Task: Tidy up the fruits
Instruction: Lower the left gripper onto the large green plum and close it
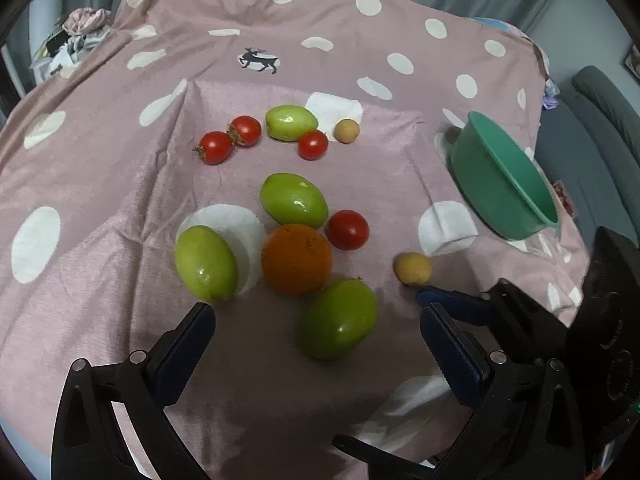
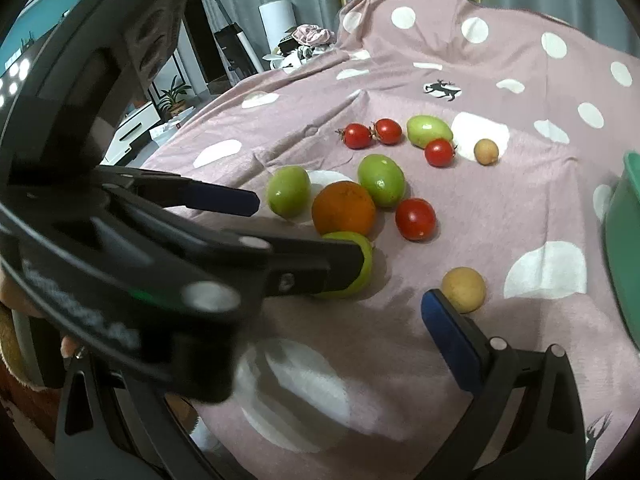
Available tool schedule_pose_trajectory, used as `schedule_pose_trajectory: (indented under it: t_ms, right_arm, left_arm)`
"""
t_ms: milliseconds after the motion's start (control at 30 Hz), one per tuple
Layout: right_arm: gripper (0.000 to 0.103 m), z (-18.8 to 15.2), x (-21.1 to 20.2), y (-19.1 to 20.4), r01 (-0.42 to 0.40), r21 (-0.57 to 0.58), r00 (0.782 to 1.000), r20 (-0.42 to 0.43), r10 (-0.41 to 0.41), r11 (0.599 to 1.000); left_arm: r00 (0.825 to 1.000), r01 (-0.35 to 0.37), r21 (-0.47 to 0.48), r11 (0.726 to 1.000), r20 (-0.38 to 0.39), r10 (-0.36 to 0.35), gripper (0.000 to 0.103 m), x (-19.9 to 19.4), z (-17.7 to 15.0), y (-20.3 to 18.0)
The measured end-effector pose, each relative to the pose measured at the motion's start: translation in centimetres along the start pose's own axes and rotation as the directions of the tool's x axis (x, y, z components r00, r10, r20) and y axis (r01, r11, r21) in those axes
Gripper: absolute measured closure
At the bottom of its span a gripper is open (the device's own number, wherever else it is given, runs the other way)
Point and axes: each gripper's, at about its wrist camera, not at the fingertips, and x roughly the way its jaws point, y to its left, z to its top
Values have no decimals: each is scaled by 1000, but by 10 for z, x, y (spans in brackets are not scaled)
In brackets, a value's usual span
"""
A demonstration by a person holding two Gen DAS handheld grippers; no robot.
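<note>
My left gripper (image 1: 316,320) hovers wide open and empty just above the nearest green fruit (image 1: 339,319), which lies between its fingers beside the orange (image 1: 296,258).

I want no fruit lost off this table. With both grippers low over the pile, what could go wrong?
The left gripper straddles the nearest green fruit, which touches the orange; closing may nudge it. The right gripper sits beside the tan fruit, which could roll.
</note>
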Motion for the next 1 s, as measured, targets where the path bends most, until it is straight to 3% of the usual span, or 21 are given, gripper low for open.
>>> schedule_pose_trajectory:
  t_ms: [333, 733, 1000]
  right_arm:
    - [0, -1, 2, -1, 1, 5, 1000, -3, -1, 1000]
    - [0, -2, 2, -6, -20, 56, 1000, 4, 20, 998]
    - [0, -2, 3, -7, -24, 70, 1000, 10, 24, 997]
  left_arm:
    - [999, 24, 17, 1000, -29, -23, 1, -6, 1, -7]
    - [998, 66, 55, 996, -10, -66, 1, -12, 3, -11]
    - [998, 38, 88, 995, 38, -42, 1, -13, 4, -13]
